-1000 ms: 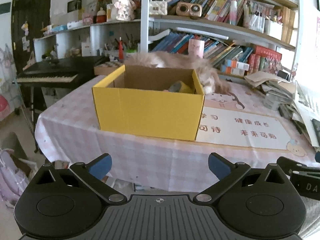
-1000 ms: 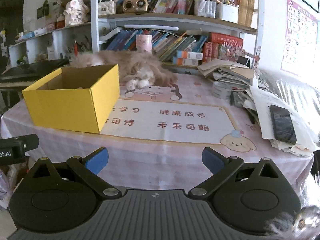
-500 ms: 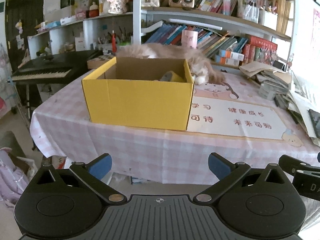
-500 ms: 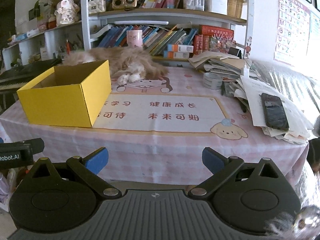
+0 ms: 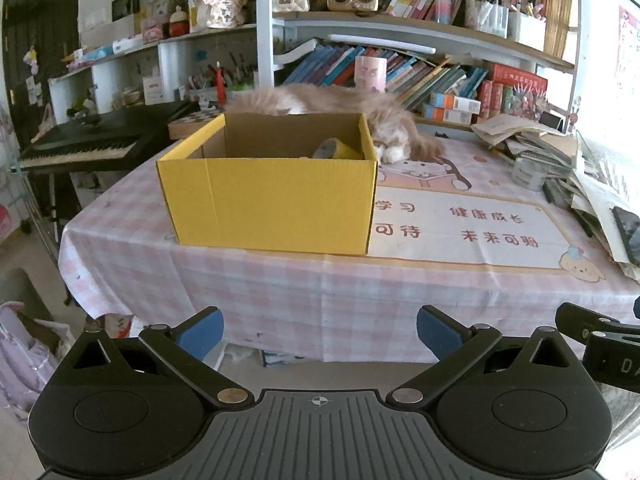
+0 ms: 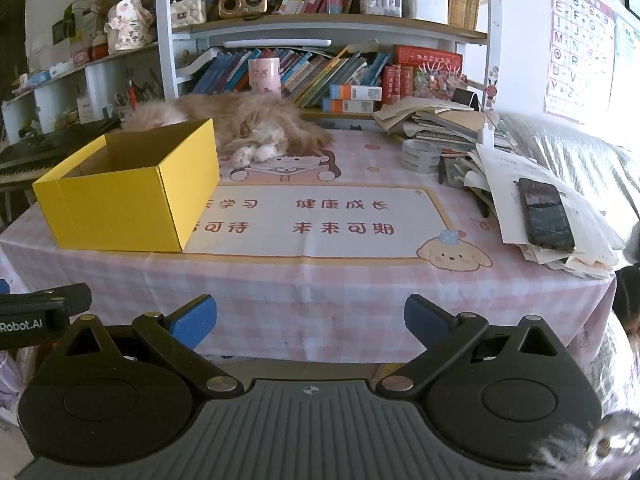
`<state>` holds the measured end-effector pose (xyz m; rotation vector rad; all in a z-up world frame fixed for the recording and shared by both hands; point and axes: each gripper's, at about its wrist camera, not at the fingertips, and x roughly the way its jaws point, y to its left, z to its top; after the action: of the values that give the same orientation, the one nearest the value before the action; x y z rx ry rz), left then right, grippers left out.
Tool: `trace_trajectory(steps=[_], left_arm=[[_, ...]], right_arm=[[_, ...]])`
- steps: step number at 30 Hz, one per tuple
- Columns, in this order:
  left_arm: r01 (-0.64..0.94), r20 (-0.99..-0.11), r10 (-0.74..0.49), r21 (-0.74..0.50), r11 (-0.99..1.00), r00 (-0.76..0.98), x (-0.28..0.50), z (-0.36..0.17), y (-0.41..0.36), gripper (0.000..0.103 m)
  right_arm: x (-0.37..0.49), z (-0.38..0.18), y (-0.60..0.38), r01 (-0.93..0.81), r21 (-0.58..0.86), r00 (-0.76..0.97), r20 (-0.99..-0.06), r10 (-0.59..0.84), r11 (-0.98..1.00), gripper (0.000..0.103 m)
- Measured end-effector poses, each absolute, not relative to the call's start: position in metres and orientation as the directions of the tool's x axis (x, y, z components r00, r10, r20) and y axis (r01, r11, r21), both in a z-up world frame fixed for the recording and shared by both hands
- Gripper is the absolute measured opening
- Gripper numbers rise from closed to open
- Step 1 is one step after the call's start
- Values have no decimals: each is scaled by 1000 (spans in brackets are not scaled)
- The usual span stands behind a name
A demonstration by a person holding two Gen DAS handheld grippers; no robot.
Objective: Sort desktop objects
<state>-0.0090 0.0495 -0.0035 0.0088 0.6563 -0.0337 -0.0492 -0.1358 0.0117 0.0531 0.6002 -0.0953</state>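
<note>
A yellow cardboard box (image 5: 268, 204) stands open on the pink checked tablecloth (image 5: 320, 280); a yellow tape roll (image 5: 334, 149) lies inside it at the right. The same box (image 6: 128, 200) sits left in the right wrist view, its inside mostly hidden. My left gripper (image 5: 320, 330) hangs open and empty in front of the table's near edge. My right gripper (image 6: 310, 318) is likewise open, empty and off the table. A clear tape roll (image 6: 420, 156) and a black phone (image 6: 546, 218) on papers lie at the right.
A fluffy cat (image 6: 244, 128) lies behind the box. A printed mat (image 6: 320, 220) covers the table's middle. Stacked books and papers (image 6: 440, 124) crowd the right side. Bookshelves (image 5: 400, 20) stand behind, a keyboard piano (image 5: 84, 144) at the left.
Both grippers have pulled back from the table, so the box and table look smaller and farther. Both stay open and empty.
</note>
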Motion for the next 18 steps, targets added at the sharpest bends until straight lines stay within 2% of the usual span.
trace_trajectory(steps=[18], left_arm=[[40,-633,-35,-7,999,773,-4,-7,48,103]], right_arm=[[-41,9,-138,108,46,803,-592,-60,993,101]])
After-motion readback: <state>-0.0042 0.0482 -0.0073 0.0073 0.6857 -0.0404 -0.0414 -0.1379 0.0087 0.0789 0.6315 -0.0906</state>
